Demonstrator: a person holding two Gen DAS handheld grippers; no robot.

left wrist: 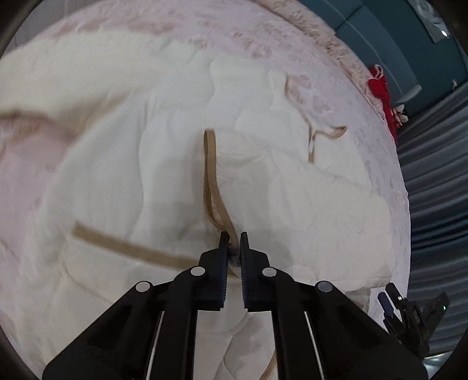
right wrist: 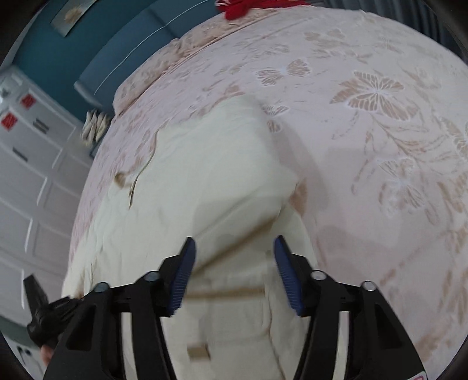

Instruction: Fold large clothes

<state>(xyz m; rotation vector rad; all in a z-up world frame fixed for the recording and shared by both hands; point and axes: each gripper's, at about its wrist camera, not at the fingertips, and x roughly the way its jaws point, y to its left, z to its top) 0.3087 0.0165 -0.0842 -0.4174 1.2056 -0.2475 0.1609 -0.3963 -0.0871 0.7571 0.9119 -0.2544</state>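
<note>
cream quilted garment [left wrist: 163, 163] with tan trim [left wrist: 211, 175]; pale pink bedspread [right wrist: 380, 146] with beige butterflies (and leafy stems); red cloth [right wrist: 248, 7]; teal headboard [right wrist: 140, 41]; black grippers, blue pads [right wrist: 285, 273].

From the left wrist we look steeply down, close over the cream quilted garment with tan trim [left wrist: 163, 152], the teal wall far right. From the right wrist we also look down, near the same garment [right wrist: 204, 181]. Both views share the pink butterfly-patterned bedspread [right wrist: 380, 131] and red cloth [left wrist: 380, 87].
</note>
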